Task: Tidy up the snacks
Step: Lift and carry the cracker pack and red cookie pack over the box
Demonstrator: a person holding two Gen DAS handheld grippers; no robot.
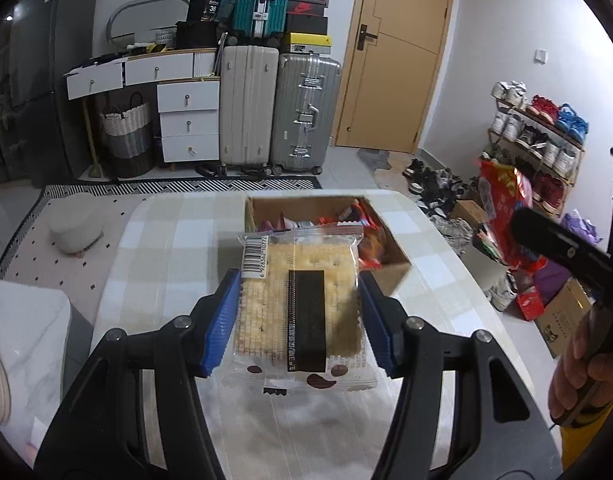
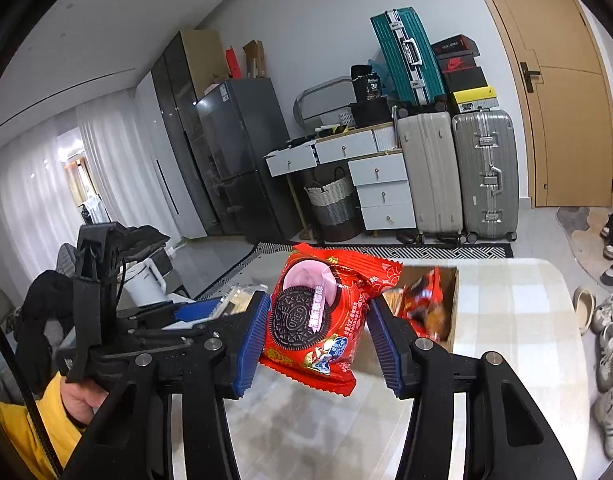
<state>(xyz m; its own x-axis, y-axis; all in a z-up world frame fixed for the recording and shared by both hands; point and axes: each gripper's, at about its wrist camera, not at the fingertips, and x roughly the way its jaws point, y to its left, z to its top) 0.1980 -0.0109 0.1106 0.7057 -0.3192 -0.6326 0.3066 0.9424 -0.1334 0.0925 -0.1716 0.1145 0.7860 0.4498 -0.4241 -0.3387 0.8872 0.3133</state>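
Observation:
My left gripper (image 1: 300, 316) is shut on a clear pack of pale crackers (image 1: 298, 304) with a barcode and a dark label, held above the checked tablecloth (image 1: 166, 248). Just beyond it sits an open cardboard box (image 1: 390, 248) holding several snack packs. My right gripper (image 2: 316, 326) is shut on a red Oreo packet (image 2: 318, 320), also lifted over the table; the same packet (image 1: 506, 204) shows at the right of the left wrist view. The box (image 2: 450, 312) lies just right of and beyond that packet. The left gripper with its crackers (image 2: 238, 296) appears at the left of the right wrist view.
A person's hand (image 1: 578, 364) and yellow sleeve (image 2: 30, 428) hold the grippers. Suitcases (image 1: 278, 108), white drawers (image 1: 188, 120) and a woven basket (image 1: 126, 136) line the far wall. A shoe rack (image 1: 538, 128) and loose shoes (image 2: 610, 320) stand right of the table. A small stool (image 1: 76, 228) sits left.

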